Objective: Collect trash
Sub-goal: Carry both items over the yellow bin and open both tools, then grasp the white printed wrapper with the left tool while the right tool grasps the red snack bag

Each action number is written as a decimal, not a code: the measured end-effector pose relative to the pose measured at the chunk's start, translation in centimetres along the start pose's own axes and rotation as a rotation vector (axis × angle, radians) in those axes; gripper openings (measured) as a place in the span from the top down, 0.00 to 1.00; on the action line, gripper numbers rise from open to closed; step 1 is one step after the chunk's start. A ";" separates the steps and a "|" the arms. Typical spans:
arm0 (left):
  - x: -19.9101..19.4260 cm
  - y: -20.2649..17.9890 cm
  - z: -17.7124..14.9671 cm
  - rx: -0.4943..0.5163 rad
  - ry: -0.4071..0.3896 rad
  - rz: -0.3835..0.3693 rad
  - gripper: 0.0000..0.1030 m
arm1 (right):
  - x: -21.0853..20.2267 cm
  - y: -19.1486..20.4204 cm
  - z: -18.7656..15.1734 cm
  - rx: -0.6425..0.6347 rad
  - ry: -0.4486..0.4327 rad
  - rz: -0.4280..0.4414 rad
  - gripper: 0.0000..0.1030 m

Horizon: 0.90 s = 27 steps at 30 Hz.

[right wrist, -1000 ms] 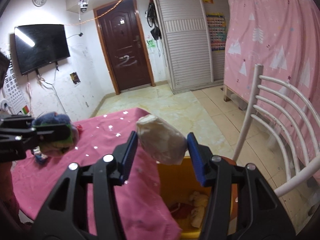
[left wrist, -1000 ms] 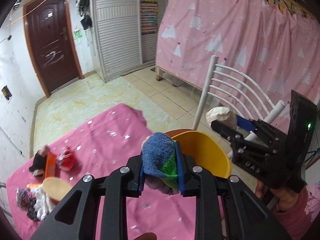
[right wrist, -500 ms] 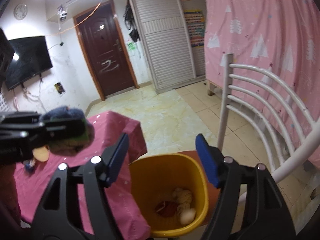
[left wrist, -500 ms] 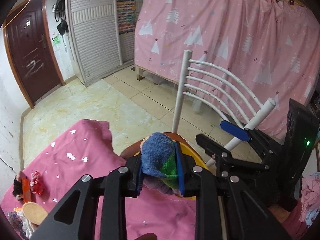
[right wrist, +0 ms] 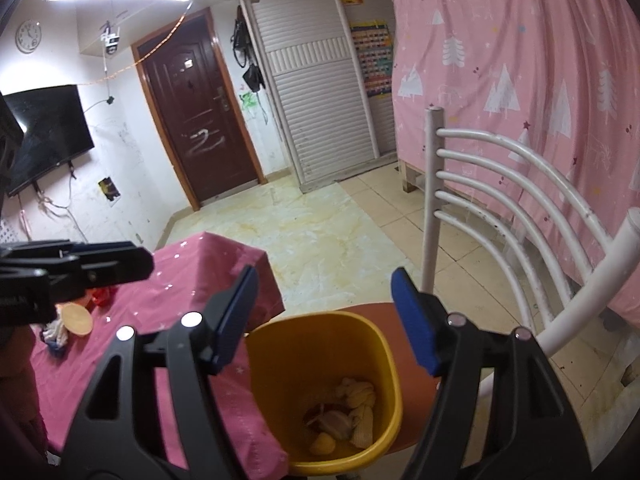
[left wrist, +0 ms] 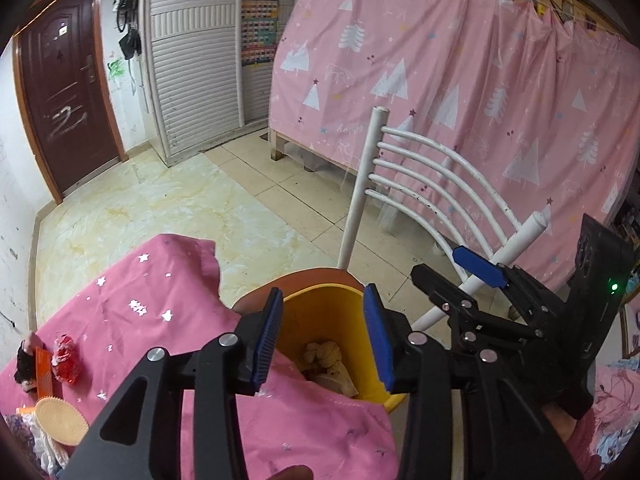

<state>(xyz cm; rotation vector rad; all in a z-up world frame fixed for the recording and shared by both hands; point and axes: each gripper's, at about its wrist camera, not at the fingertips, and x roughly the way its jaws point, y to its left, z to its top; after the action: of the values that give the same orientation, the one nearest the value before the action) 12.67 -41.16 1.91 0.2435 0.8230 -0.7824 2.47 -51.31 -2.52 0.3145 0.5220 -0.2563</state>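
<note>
Two handheld grippers hovered over a yellow bin point(right wrist: 362, 338) that stood on the orange seat of a white chair point(right wrist: 500, 184), just beside a table draped in a pink star-print cloth point(left wrist: 132, 304). The left gripper point(left wrist: 324, 336) had its blue-padded jaws opening, with nothing between them — only the bin below. The right gripper point(right wrist: 324, 316) held its jaws wide and empty. Only the right wrist view looked straight down to the bin's floor, where crumpled cream-coloured trash point(right wrist: 352, 404) lay. Only the left wrist view showed clearly what remained on the table's far end — a red wrapper point(left wrist: 66, 360), an orange card point(left wrist: 43, 372) and a round tan disc point(left wrist: 60, 420).
</note>
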 end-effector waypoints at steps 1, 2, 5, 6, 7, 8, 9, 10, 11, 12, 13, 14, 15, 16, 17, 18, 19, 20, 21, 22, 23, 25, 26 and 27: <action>-0.5 0.3 -0.1 -0.007 -0.006 0.004 0.67 | 0.1 0.7 0.1 -0.013 0.001 0.009 0.36; -0.9 0.7 -0.2 -0.014 -0.013 0.010 0.67 | 0.1 1.3 0.1 -0.021 0.002 0.015 0.36; -2.2 1.7 -0.5 -0.025 -0.030 0.018 0.67 | 0.3 3.2 0.3 -0.050 0.006 0.040 0.36; -3.0 2.2 -0.8 -0.028 -0.040 0.028 0.67 | 0.4 4.1 0.3 -0.065 0.007 0.050 0.36; -3.4 2.6 -0.9 -0.030 -0.046 0.034 0.67 | 0.5 4.7 0.4 -0.073 0.008 0.056 0.36; -4.0 3.1 -1.1 -0.037 -0.054 0.041 0.67 | 0.7 5.4 0.5 -0.082 0.011 0.065 0.36; -4.5 3.7 -1.3 -0.045 -0.060 0.048 0.67 | 0.9 6.0 0.6 -0.091 0.014 0.073 0.36; -4.9 4.1 -1.4 -0.050 -0.065 0.052 0.67 | 1.0 6.9 0.6 -0.102 0.017 0.082 0.36; -5.4 4.8 -1.7 -0.059 -0.072 0.060 0.67 | 1.2 7.8 0.6 -0.115 0.020 0.093 0.36; -5.9 5.4 -1.9 -0.067 -0.076 0.067 0.67 | 1.2 8.4 0.6 -0.123 0.021 0.099 0.36; -6.2 5.9 -1.9 -0.072 -0.079 0.073 0.67 | 1.3 9.3 0.7 -0.136 0.023 0.110 0.36; -6.7 6.7 -2.2 -0.083 -0.086 0.080 0.67 | 1.4 10.2 0.7 -0.149 0.025 0.120 0.36; -7.1 7.3 -2.4 -0.093 -0.089 0.086 0.67 | 1.5 10.7 0.8 -0.157 0.026 0.127 0.36; -7.4 7.9 -2.6 -0.100 -0.092 0.092 0.67 | 1.6 11.7 0.8 -0.171 0.029 0.137 0.36; -7.7 8.4 -2.7 -0.107 -0.096 0.097 0.67 | 1.7 12.5 0.8 -0.183 0.031 0.145 0.36; -8.1 9.0 -3.0 -0.114 -0.100 0.103 0.67 | 1.8 13.4 0.8 -0.197 0.034 0.154 0.36; -8.4 9.5 -3.2 -0.122 -0.104 0.109 0.67 | 1.9 13.9 0.8 -0.205 0.036 0.159 0.36; -8.8 10.1 -3.4 -0.130 -0.109 0.116 0.67 | 1.9 14.6 0.8 -0.215 0.038 0.168 0.36; -9.1 10.5 -3.7 -0.135 -0.112 0.122 0.67 | 2.0 15.6 0.7 -0.226 0.041 0.180 0.36; -9.5 11.2 -3.9 -0.140 -0.116 0.133 0.67 | 2.0 16.2 0.6 -0.235 0.043 0.188 0.36; -10.0 12.0 -4.2 -0.147 -0.121 0.148 0.67 | 2.0 16.9 0.5 -0.244 0.045 0.195 0.36; -10.7 13.1 -4.7 -0.159 -0.126 0.172 0.67 | 2.1 18.3 0.4 -0.265 0.051 0.213 0.36; -11.2 13.9 -5.0 -0.169 -0.128 0.191 0.67 | 2.2 19.1 0.3 -0.275 0.055 0.221 0.36; -11.5 14.5 -5.3 -0.176 -0.129 0.201 0.67 | 2.3 19.7 0.1 -0.283 0.059 0.228 0.36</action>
<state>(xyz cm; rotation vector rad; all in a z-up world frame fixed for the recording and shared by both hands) 15.11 -22.41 5.43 0.1151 0.7279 -0.5279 10.71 -33.59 0.87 0.1046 0.5679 0.0490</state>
